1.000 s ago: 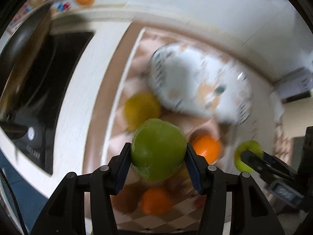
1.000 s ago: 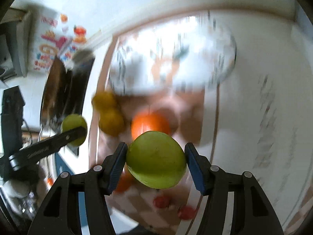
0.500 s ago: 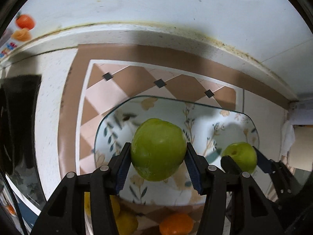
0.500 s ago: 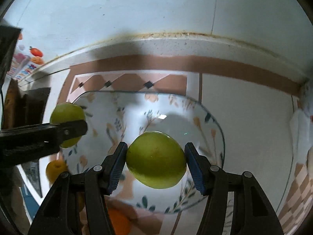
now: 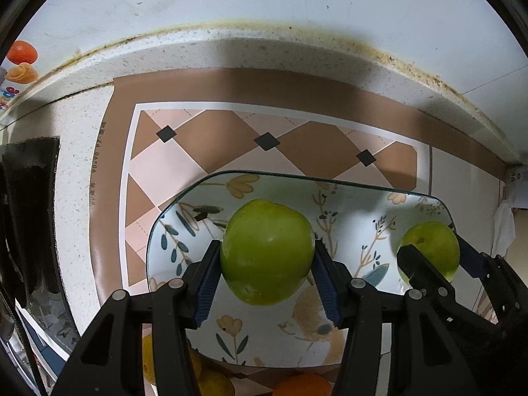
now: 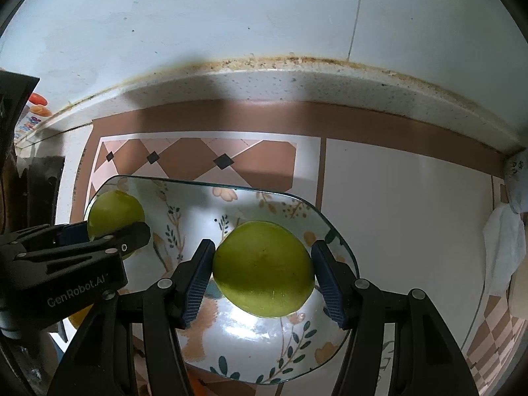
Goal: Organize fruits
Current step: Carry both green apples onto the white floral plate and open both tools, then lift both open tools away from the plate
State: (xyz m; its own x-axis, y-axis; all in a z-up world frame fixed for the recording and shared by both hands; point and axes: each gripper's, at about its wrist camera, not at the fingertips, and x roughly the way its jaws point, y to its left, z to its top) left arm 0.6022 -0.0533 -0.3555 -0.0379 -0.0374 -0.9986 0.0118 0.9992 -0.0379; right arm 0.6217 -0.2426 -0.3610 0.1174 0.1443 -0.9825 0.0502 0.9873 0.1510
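Both wrist views face down, sharing the plate (image 5: pixel 346 198)

A speckled white counter (image 5: pixel 76 151) carries a brown diamond-patterned mat (image 5: pixel 211 138), bearing a floral plate (image 5: pixel 346 198).

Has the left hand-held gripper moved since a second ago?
Yes. The left hand-held gripper, shut on a green fruit, has swung forward from above the loose fruits to over the floral plate, toward the counter's back edge.
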